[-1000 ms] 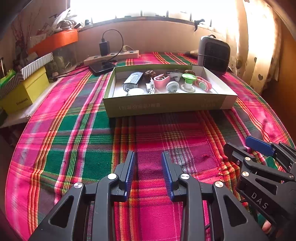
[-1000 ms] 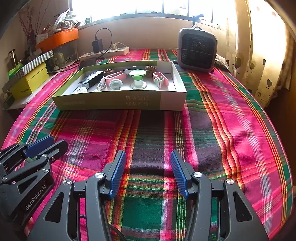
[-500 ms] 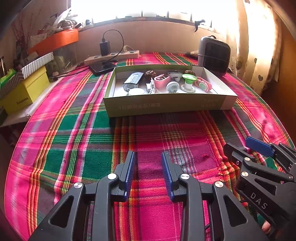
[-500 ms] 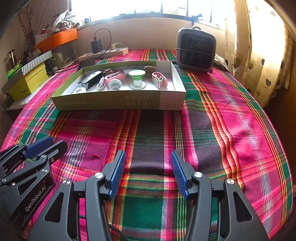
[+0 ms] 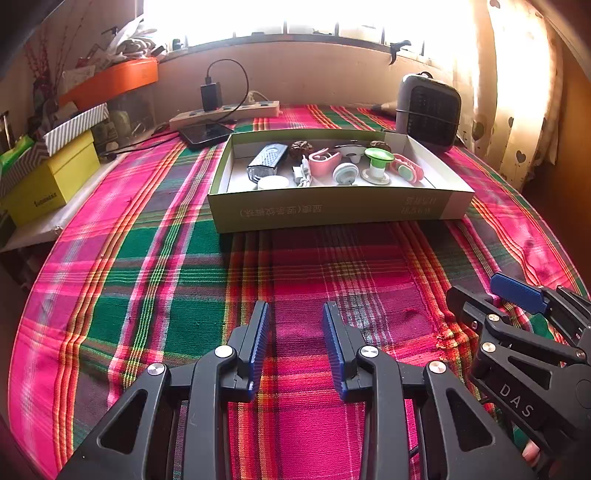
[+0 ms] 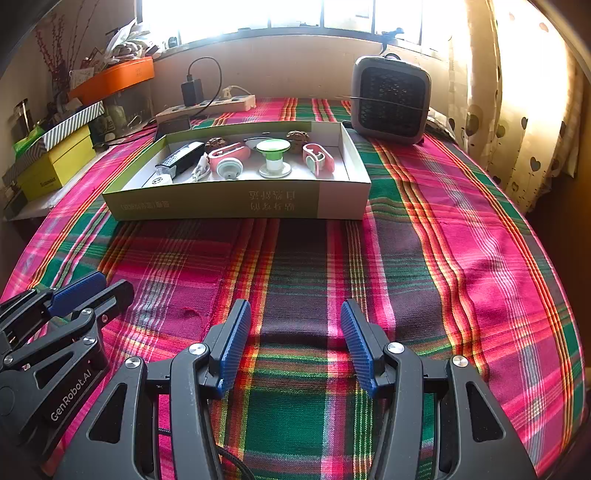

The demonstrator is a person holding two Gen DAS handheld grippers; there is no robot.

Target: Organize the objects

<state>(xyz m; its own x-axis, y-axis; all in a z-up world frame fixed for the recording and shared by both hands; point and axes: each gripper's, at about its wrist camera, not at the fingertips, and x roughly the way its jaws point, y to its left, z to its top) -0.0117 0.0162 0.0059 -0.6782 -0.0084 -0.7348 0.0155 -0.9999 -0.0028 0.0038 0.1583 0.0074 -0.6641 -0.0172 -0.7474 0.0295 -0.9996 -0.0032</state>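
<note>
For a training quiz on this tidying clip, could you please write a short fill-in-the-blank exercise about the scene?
1. The small items lie inside a shallow green ____ on the plaid tablecloth.
2. Both the left gripper and the right gripper have jaws that stand ____, with nothing between them.
3. The grey heater stands ____ the cardboard, not in it.
4. The spool has a ____ top.

Missing words: box; open; outside; green

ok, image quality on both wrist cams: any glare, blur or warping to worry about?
Left wrist view: the window is blown out white, the curtain glows, and the box stays sharp. Right wrist view: same glare at the top; fisheye bends the tablecloth stripes; the box casts a shadow toward the camera. No motion blur in either.
</note>
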